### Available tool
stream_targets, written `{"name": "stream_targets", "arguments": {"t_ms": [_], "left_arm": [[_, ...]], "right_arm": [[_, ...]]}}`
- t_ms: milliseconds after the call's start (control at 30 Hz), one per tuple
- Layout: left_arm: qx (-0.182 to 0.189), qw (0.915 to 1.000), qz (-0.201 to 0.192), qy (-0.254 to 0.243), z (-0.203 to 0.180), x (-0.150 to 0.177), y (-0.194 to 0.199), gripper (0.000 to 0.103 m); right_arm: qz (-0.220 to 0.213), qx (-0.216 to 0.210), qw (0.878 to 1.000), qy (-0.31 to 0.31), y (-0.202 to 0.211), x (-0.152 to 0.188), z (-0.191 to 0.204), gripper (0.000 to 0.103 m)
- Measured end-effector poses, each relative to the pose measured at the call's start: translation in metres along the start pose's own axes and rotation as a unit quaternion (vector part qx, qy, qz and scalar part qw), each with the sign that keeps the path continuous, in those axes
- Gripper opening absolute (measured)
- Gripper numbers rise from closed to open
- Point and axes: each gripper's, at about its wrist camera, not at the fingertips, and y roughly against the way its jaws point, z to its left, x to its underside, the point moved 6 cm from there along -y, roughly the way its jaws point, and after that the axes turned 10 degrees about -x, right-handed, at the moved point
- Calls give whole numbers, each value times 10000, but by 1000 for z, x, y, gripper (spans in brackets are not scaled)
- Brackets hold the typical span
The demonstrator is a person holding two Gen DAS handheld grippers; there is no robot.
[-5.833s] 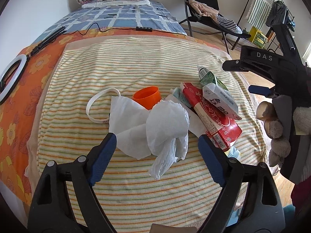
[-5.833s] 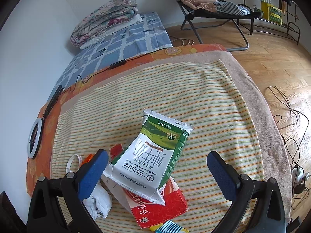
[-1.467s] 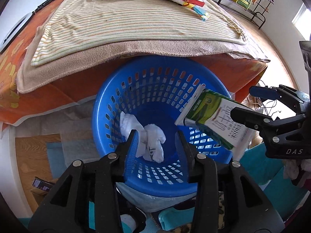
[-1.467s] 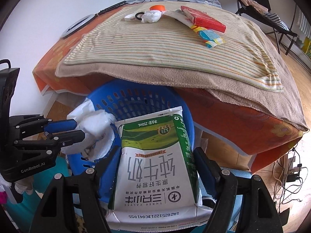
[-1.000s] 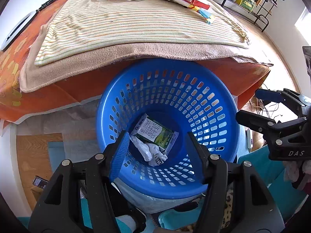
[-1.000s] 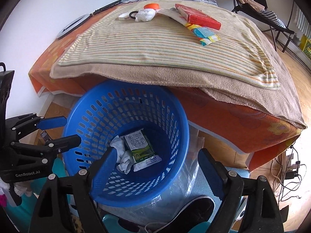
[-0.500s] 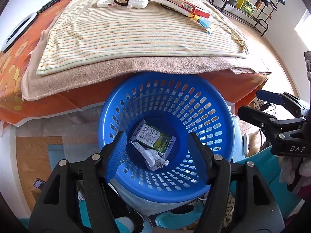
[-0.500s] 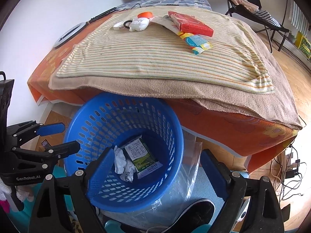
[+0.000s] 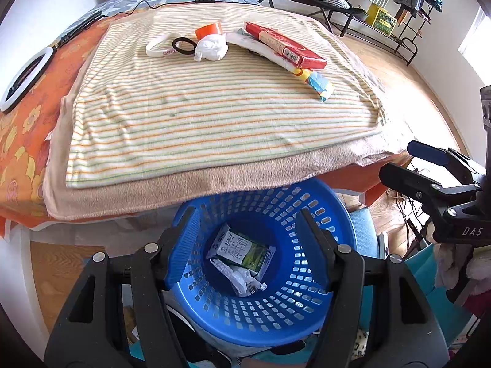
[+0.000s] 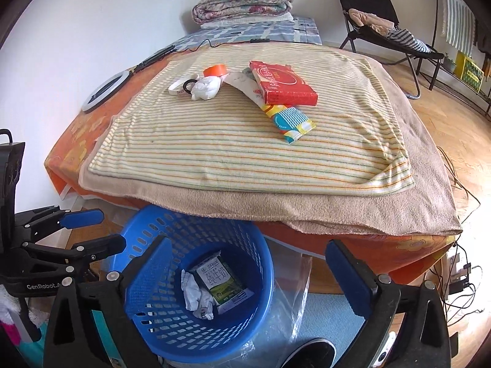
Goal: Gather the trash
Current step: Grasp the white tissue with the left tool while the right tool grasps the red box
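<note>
A blue slotted basket stands on the floor against the bed's near edge. In it lie a green-and-white milk carton and crumpled white tissue. My left gripper hangs open above the basket, empty. My right gripper hovers beside it, its jaws opening with nothing between them. On the striped blanket lie a red box, a colourful wrapper, a white tissue ball and an orange cup.
A white band and a black ring lie by the tissue ball. A ring light sits at the bed's left edge. A folding chair stands on the wooden floor beyond. Cables and a shoe are near the basket.
The carton and tissue have left the grippers and lie in the basket. Both grippers have risen and tipped up, bringing more of the bed into view. The right jaws have widened.
</note>
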Motion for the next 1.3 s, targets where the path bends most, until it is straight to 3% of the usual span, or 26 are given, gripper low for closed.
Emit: {"name": "stream_targets", "arguments": {"t_ms": [400,733,1300], "left_arm": [[-81,9988,-474,-16,9,-85,0,67],[-171,9982,-576,69,18,-136,-26,67],[-219,9989,-334,261,29,-192,-94,66]], "right_arm": [[-302,-89,9995,-94,0,-76,-25,103],[-550,-152,9983,114,-20,-143,-39,103],[1,-333,9980,-546,-102,-194,-83,103]]}}
